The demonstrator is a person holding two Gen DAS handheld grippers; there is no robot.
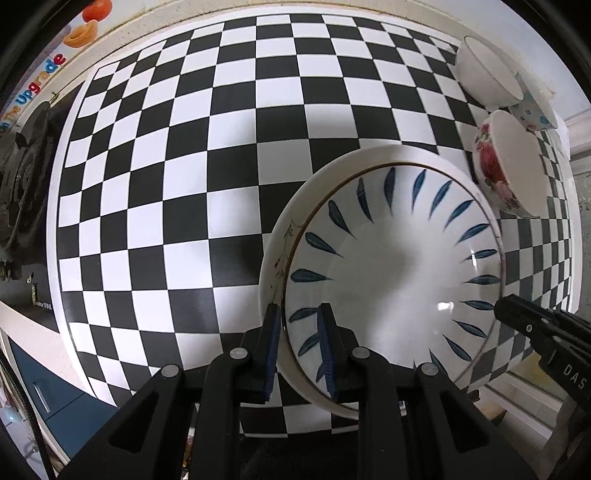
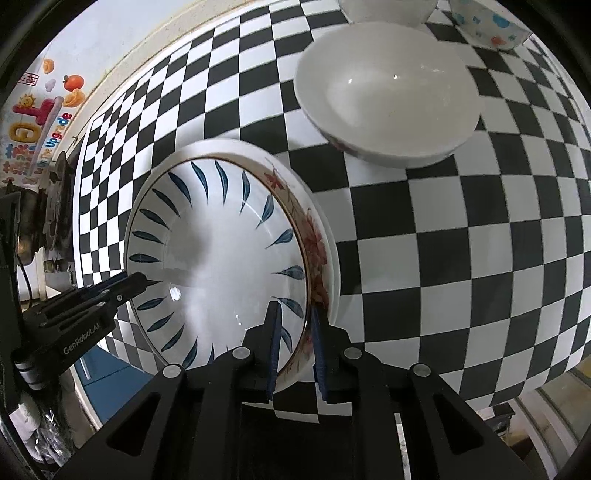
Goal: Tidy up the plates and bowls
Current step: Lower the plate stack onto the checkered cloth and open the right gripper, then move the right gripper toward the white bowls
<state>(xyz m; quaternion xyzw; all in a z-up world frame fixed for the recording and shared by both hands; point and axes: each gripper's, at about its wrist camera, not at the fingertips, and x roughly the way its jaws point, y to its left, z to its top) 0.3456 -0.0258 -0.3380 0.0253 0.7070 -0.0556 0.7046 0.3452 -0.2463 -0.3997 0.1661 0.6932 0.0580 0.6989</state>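
A blue-leaf plate [image 1: 391, 266] [image 2: 218, 251] lies nested in a white floral-rimmed plate [image 1: 284, 236] [image 2: 317, 240] on the near part of the chequered table [image 1: 177, 184] [image 2: 461, 258]. My left gripper [image 1: 299, 347] is shut on the left rim of the stack, one finger outside the white plate and one inside the blue-leaf plate. The right gripper [image 2: 297, 347] clamps the opposite rim the same way. Each gripper's tip shows in the other's view: the right gripper [image 1: 504, 308] and the left gripper [image 2: 142, 280].
A white bowl with red flowers [image 1: 517, 166] [image 2: 388, 92] stands just beyond the plates. Behind it are a plain white bowl [image 1: 484, 70] and a blue-dotted bowl [image 1: 532, 110] [image 2: 487, 26]. A black stove [image 1: 26, 177] borders the table's left side; a blue cabinet [image 1: 44, 391] sits below.
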